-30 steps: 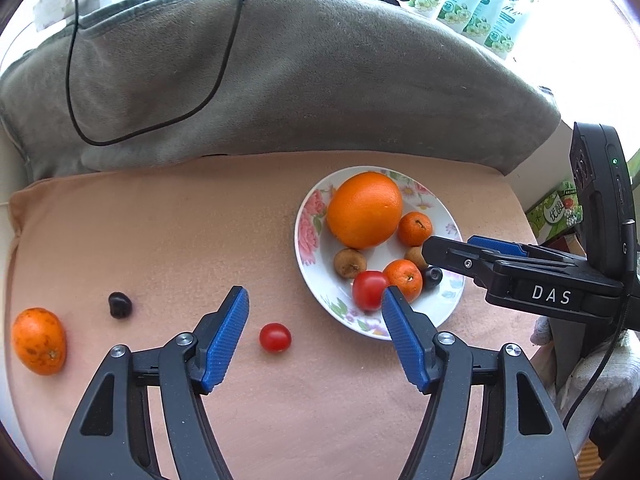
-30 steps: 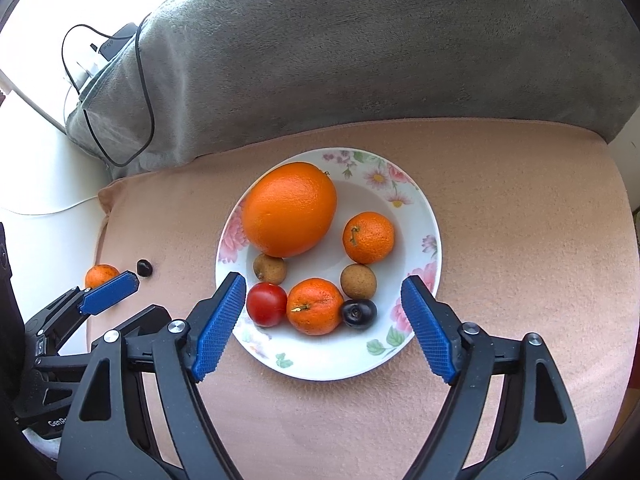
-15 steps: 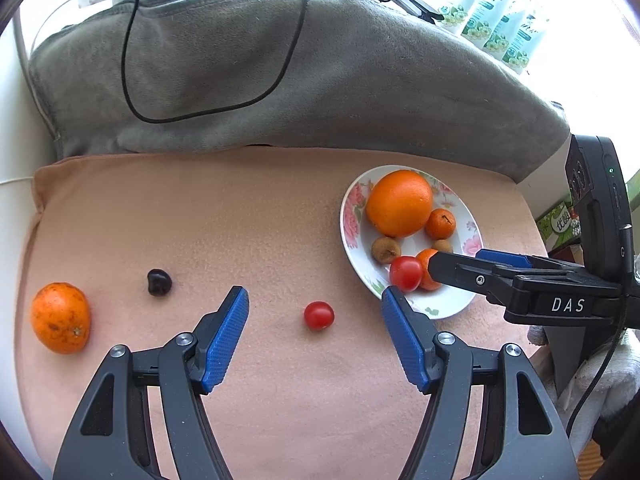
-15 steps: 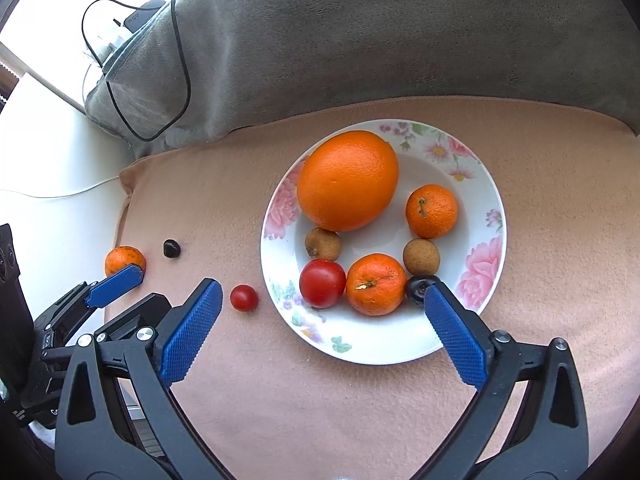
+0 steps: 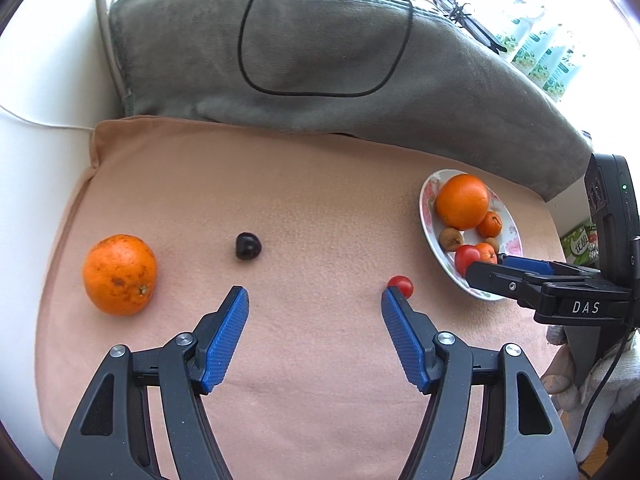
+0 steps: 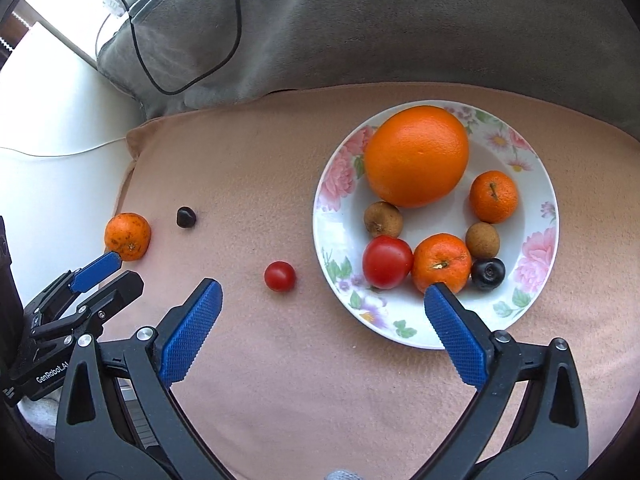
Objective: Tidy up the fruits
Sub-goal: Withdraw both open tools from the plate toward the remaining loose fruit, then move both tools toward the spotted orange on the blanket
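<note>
Both grippers hanging released, jaws empty: left gripper [image 5: 315, 300] near-right of dark fruit [image 5: 248, 245]; right gripper [image 6: 320, 294], just widened, framing cherry tomato [image 6: 280, 276].

White letters "DAS" stand on the black body of the right hand-held gripper [image 5: 505, 261]. "GenRobot.AI", partly cut off, runs along the left hand-held gripper [image 6: 114, 268]. Print on the green packets [image 5: 536, 56] is unreadable.

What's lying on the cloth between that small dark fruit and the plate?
Only a cherry tomato, between the dark fruit and the plate; otherwise bare cloth, clearest in the right wrist view.
</note>
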Tool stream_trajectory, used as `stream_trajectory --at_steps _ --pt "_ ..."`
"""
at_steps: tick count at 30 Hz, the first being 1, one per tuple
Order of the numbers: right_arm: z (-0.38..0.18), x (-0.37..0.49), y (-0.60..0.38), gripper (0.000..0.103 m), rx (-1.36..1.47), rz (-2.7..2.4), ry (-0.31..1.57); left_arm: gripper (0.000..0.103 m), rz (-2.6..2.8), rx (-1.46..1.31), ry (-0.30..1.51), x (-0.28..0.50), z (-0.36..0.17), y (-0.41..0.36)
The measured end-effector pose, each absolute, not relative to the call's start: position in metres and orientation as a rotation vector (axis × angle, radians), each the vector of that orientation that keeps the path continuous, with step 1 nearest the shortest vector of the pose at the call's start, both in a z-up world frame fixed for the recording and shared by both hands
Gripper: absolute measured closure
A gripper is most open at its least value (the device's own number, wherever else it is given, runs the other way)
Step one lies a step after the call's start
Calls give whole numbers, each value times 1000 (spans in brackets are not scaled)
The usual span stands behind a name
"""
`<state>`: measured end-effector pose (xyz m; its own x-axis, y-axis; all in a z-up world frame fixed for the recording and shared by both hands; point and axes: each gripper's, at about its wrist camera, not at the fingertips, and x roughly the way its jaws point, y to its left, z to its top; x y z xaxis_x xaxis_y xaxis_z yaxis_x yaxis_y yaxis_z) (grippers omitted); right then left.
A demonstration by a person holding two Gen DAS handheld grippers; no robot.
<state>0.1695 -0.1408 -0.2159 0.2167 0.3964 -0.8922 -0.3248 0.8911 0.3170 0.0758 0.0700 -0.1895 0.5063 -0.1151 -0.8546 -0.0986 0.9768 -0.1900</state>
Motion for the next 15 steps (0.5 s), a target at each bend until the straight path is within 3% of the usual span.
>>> stream_trajectory --at_steps 15 --pt "-207 158 -46 3 -5 690 1232 34 180 -369 1024 36 -206 169"
